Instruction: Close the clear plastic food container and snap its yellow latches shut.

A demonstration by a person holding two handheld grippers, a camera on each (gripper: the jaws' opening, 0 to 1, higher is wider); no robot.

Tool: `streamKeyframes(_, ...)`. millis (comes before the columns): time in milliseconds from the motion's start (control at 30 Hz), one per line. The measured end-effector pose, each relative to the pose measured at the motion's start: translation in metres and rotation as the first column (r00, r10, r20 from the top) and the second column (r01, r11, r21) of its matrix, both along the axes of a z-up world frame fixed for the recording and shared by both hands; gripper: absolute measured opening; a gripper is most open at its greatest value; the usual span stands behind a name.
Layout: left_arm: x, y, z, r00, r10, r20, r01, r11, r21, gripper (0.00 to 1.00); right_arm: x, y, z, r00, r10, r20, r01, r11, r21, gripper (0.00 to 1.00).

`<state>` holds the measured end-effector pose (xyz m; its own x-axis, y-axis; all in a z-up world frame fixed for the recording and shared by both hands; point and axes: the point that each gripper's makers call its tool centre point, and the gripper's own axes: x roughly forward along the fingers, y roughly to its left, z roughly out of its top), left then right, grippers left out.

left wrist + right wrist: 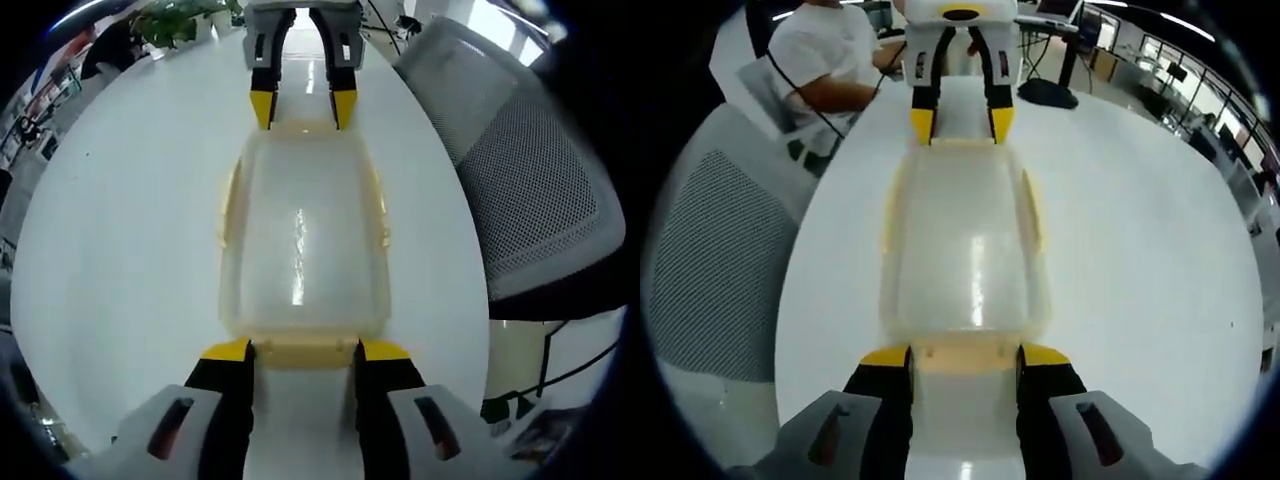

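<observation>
Yellow-tipped jaws of the left gripper point(304, 350) stand spread, straddling the near latch point(303, 352) of the container point(303, 240), tips touching the end without squeezing. Its lid is on, and it lies lengthwise on the white table point(120, 250). At its far end the right gripper point(965, 356) brackets the opposite latch point(965, 358) the same way, jaws apart. Beside the table stands a mesh chair point(530, 190); a person point(825, 55) sits beyond.
</observation>
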<state>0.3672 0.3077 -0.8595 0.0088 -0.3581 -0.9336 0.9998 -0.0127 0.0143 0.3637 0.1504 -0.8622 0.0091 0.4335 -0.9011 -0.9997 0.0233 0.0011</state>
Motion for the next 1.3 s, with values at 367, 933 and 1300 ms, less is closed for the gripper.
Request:
streamKeyframes(367,-0.0003,-0.0012,-0.0008,1.0,-0.001,0.003,0.001,0.999,0.049,0.39,-0.0001,-0.0012,-0.0003,1.0,0.016,0.0,-0.016,0.999,-0.036,0.39)
streamKeyframes(933,-0.0003,0.0004,-0.0014,1.0,0.007,0.0,-0.007,0.994,0.105,0.39,0.0011,-0.0013,-0.0004,0.999,0.035,0.0,-0.035,0.999,-0.029,0.4)
streamKeyframes(1300,0.0007,0.0011,-0.0015,1.0,0.015,-0.004,-0.015,0.997,0.082,0.39,0.0018,-0.0013,-0.001,0.999,0.033,-0.003,-0.033,0.998,-0.055,0.4)
